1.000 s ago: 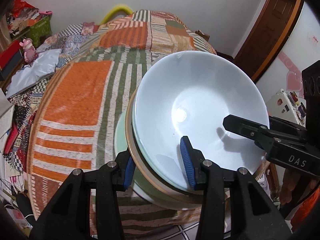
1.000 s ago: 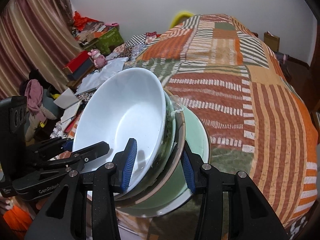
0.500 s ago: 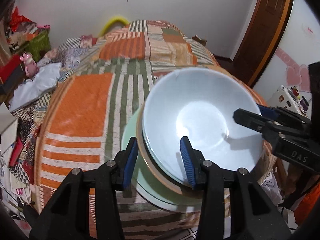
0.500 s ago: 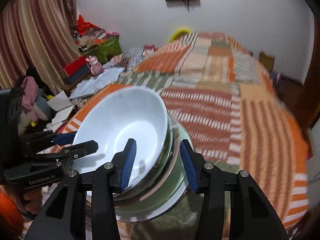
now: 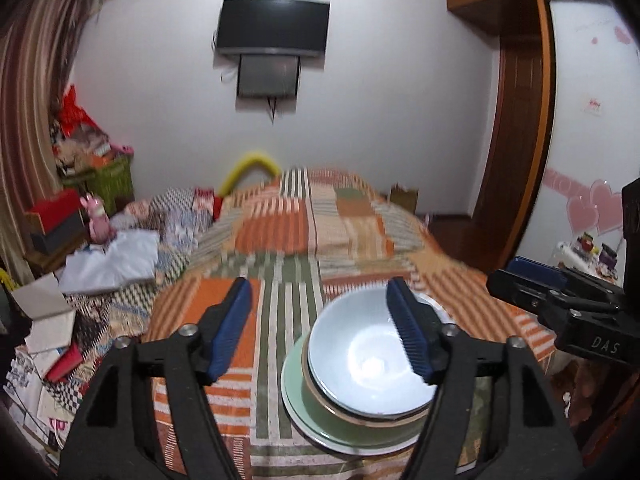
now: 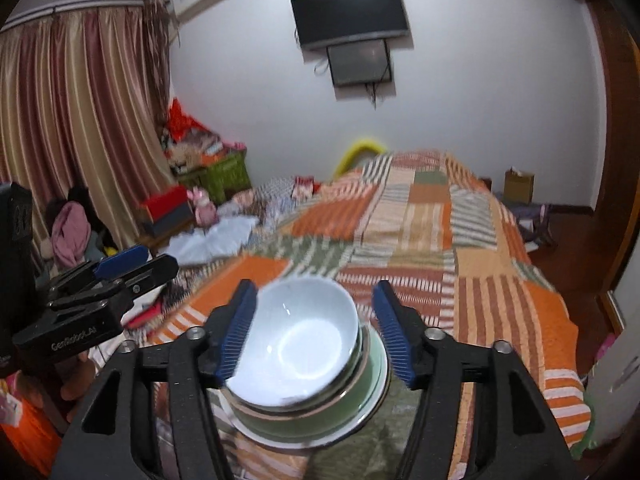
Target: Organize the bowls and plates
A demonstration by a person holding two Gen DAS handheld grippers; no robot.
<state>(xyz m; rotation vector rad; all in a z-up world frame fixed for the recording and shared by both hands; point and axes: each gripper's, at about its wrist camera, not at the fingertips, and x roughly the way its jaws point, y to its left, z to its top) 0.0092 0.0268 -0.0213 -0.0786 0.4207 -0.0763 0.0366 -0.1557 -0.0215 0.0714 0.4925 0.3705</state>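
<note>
A patchwork bedspread (image 5: 304, 232) in orange, green and cream stripes fills the centre of both views. A dark wall-mounted screen (image 5: 274, 27) hangs at upper centre on the white wall. Striped curtains (image 6: 76, 120) occupy the upper left of the right view. A green crate (image 6: 224, 174), a red box (image 5: 54, 210) and a pink toy (image 5: 98, 222) sit at left. A wooden door (image 5: 516, 132) stands at right.

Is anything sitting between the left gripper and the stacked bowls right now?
Nothing visible. The left gripper, jaws opening and empty, hangs above the white bowl stack on the quilt; only open air lies between.
</note>
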